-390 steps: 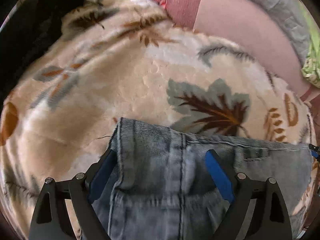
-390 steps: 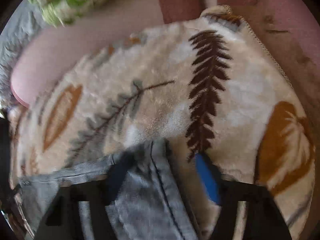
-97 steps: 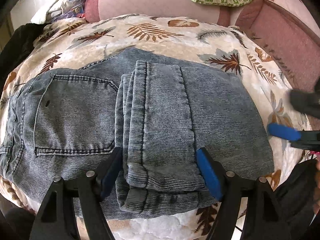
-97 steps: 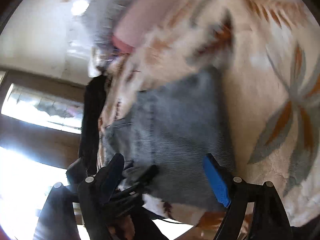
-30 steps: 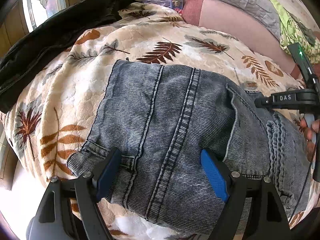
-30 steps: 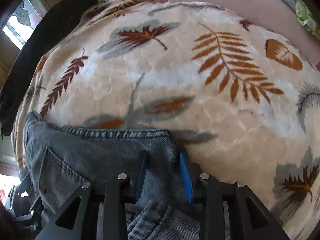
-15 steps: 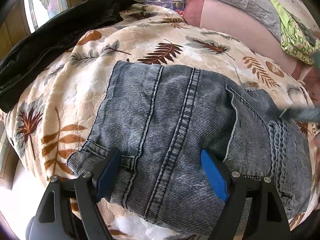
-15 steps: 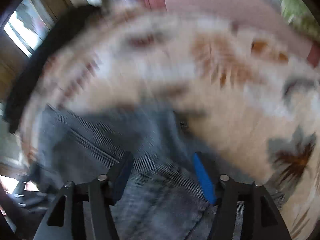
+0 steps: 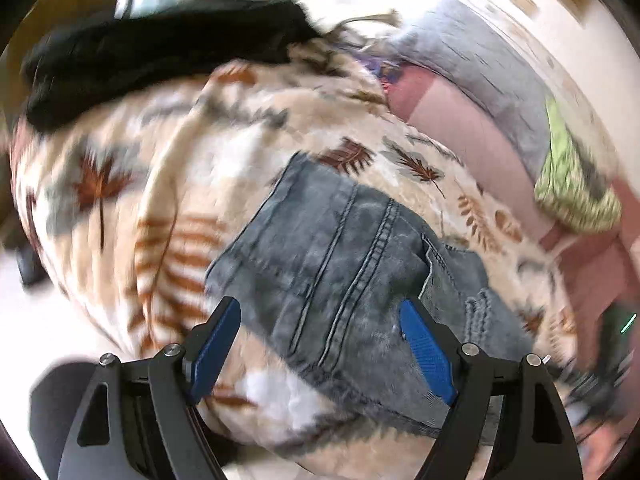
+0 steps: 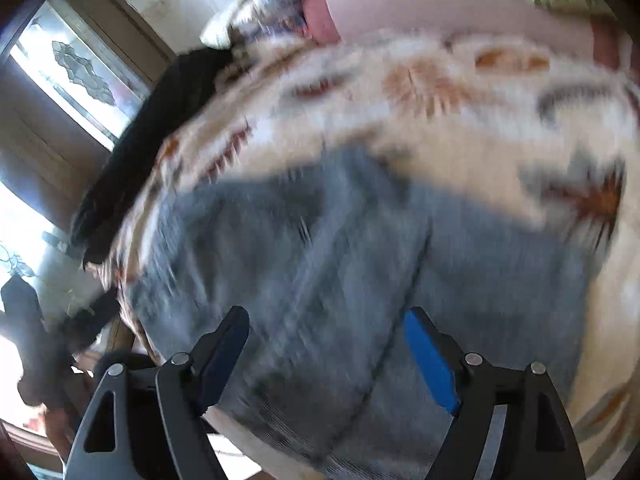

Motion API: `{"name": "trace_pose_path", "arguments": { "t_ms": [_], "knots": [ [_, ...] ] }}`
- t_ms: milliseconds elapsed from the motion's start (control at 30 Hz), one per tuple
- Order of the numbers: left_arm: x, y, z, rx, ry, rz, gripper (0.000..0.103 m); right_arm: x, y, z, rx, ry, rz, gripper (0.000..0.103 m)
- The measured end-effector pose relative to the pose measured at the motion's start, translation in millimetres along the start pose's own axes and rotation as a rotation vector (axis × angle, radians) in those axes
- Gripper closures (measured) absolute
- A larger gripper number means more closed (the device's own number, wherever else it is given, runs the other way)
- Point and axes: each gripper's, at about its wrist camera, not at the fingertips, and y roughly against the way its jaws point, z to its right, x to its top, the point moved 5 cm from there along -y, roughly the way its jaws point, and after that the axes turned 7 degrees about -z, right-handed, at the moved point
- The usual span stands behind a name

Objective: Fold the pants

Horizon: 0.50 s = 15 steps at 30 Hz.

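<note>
Pants (image 9: 352, 264) lie in a neat gray-blue bundle on the leafy blanket (image 9: 168, 184), right in front of both our claws. We see thick seams running across the top layer and a pocket edge on the side toward our right claw. The bundle looks short and stacked, so we think the folding is done, or very nearly done.

Our left claw (image 9: 320, 352) is wide open. Nothing is pinched in it. The pants sit just past its tips and a bit below it, and its blue pads (image 9: 426, 354) touch no cloth that we can see.

Our right claw (image 10: 326, 354) is opening right now. The pants fill the space beyond its tips, but the pads are not pressing on them. This picture is very smeary, so we cannot tell small things, like whether an edge sticks out.

A black cloth (image 9: 152, 60) lies far past the left claw, at the far edge of the blanket. A pink cushion (image 9: 460, 128) and a green cloth (image 9: 572, 184) sit beyond it on the right-claw side.

What is left? Maybe nothing. If a corner on the right-claw side looks loose, we might pat it flat. We guess both claws are done with the pants, since neither one holds them.
</note>
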Motion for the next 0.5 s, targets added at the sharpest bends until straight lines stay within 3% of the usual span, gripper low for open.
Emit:
{"name": "trace_pose_path", "arguments": {
  "t_ms": [67,100,200,333,467,500],
  "knots": [
    [-1,-6,-10,-0.010,0.051,-0.030,0.020,-8,-15,10,0.007,-0.025,-0.015,0.020],
    [-2,-11,-14,-0.023,0.072,-0.060,0.020,-7,-12,7,0.019,-0.012,0.014,0.017],
    [-4,-14,-19,-0.074,0.127,-0.088,0.020,-2,-6,2,0.014,-0.052,-0.021,0.016],
    [-1,-20,-23,-0.108,0.166,-0.097,0.020,7,14,-19,0.134,-0.014,0.043,0.013],
    [10,-36,-26,-0.131,0.205,-0.122,0.020,0,-25,-8,0.072,-0.057,-0.055,0.007],
    [12,-43,-27,-0.129,0.213,-0.140,0.020,0,-22,-11,0.088,-0.028,0.001,0.002]
  ]
}}
